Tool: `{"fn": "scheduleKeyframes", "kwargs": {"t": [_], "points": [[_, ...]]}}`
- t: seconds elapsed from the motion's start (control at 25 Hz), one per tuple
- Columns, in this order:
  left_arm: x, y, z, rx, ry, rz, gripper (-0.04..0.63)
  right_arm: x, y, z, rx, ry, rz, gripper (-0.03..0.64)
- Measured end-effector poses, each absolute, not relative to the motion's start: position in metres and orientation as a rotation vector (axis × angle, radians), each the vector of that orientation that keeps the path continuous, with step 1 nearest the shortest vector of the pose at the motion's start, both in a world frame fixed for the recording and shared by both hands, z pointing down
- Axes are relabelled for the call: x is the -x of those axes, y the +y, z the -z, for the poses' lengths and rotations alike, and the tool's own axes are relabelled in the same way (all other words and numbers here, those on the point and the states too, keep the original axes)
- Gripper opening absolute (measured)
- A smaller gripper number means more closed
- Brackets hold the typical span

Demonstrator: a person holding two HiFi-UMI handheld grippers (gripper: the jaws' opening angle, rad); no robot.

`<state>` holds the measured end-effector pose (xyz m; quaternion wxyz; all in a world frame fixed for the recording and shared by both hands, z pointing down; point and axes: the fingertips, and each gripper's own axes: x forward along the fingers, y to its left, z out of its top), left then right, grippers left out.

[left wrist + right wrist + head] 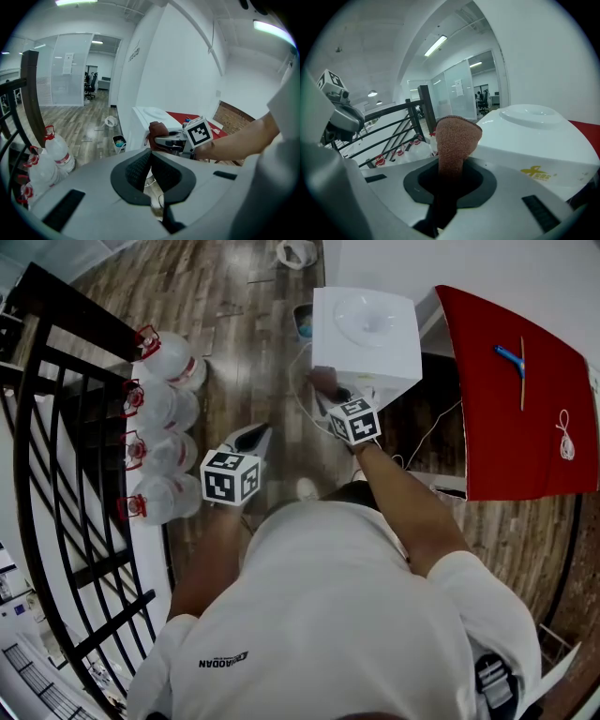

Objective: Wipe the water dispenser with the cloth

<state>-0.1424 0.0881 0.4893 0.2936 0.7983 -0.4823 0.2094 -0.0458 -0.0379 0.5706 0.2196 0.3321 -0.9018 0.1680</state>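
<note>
**Cloth at dispenser's near corner**

Left gripper (255, 437): forearm stretched forward and held low over the wood floor (244, 343). Its jaws are closed together with nothing between them.

Right gripper (329, 397): arm reaches further out, angled toward the water dispenser (366, 334). Its jaws are clamped on the brown cloth (457, 136), which stands past the tips as a folded wad. The cloth sits at the dispenser's near left corner; contact not certain.

A white cable (298, 390) loops on the floor by that corner.

Left side: water bottles (164, 427) in a row along a black railing (56, 474).

Right side: a red table (525, 427) carrying a blue tool (509, 358).

Beyond the dispenser: a small bin (302, 320).
</note>
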Motion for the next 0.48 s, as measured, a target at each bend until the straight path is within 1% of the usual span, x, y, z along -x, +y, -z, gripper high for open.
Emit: {"fn": "scheduleKeyframes", "kwargs": {"t": [0.48], "points": [[0.098,0.084,-0.487,-2.116,-1.267,-0.532,-0.011,-0.059,-0.043,-0.582,-1.072,-2.435,-0.509,0.054]]}}
